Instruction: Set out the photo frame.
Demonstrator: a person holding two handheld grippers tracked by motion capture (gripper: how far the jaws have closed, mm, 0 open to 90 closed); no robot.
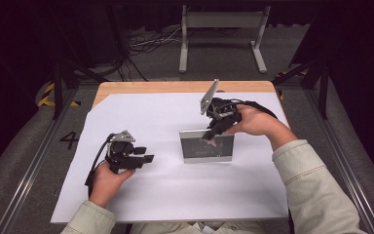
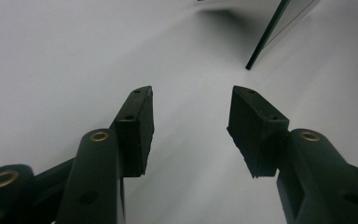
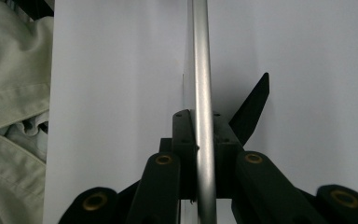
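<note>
I see even overhead light on the white sheet (image 1: 165, 185), room around it dark, high view soft and low-res. Left gripper view: sheet grades to grey, near jaws blurred, soft shadow by the frame (image 2: 279, 32). Right gripper view: bright streak along the frame's metal edge, dark shadow beside it.

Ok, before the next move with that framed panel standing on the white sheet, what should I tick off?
1. Right claw shut on the framed panel's top edge: ok.
2. Edge centred between its jaws: ok.
3. Panel upright: ok.
4. Panel's bottom resting on the white sheet: cannot tell.
5. Left claw open, nothing between its jaws: ok.
6. Left claw apart from the panel: ok.
</note>
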